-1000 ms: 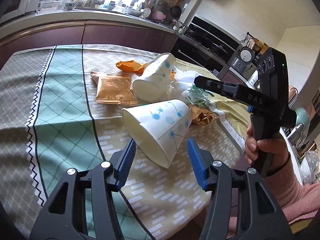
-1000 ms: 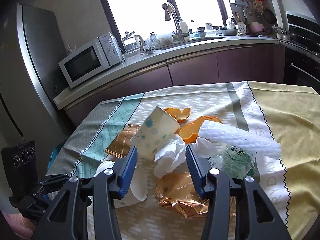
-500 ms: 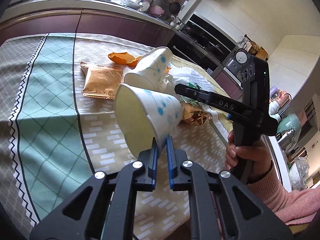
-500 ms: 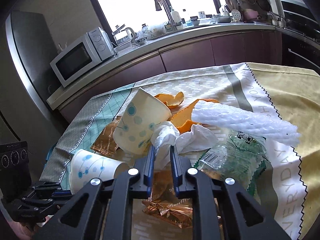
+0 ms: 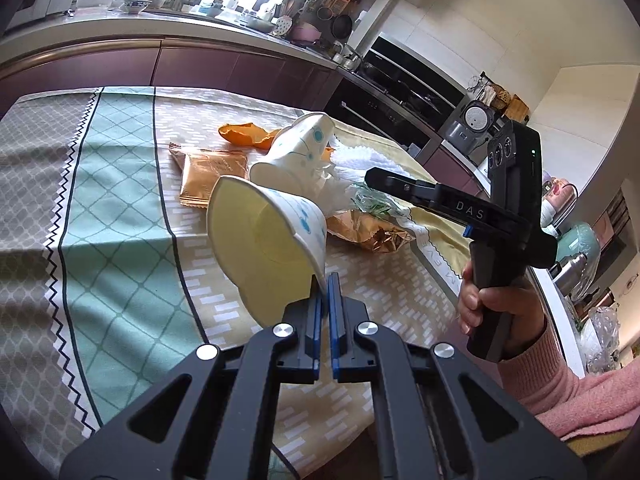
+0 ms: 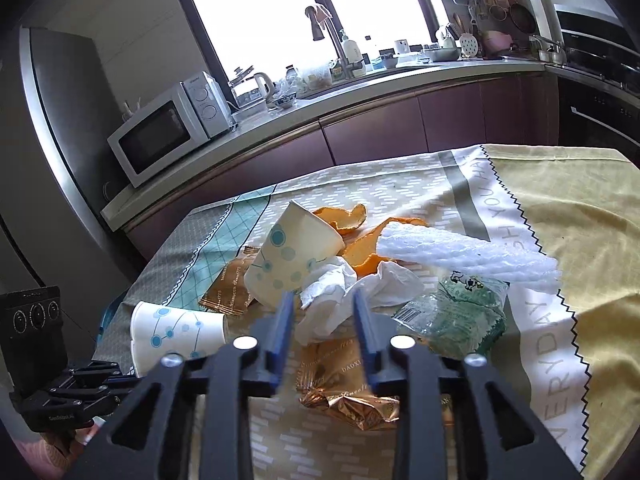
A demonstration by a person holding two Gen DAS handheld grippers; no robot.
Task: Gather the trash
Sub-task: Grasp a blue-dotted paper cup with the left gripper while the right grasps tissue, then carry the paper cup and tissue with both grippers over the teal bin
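While the left gripper (image 5: 323,280) pinches the rim of a paper cup (image 5: 264,240), the cup hangs up off the tablecloth (image 5: 112,216) with its open mouth turned toward the camera. It is held by the thin rim, I think, because that is the easy part to grab on a cup lying down. Nothing can be seen inside this cup; it looks bare and yellowish. The right gripper (image 6: 323,320) has its blue fingers (image 6: 280,332) spread apart, one on each side of a crumpled white tissue (image 6: 336,300), not squeezing it. It looks lined up to grab the tissue, but I cannot be sure. A second paper cup (image 6: 292,260) lies tipped over in the trash pile, leaning on the tissue, and I cannot see into it. Around it lie orange peel (image 6: 344,216), a white foam net sleeve (image 6: 460,252), a green plastic wrapper (image 6: 452,312), a flat gold packet (image 5: 212,176) and a crushed gold wrapper (image 6: 348,396). No bin or bag for the trash shows in either view, so most of the job seems still to do
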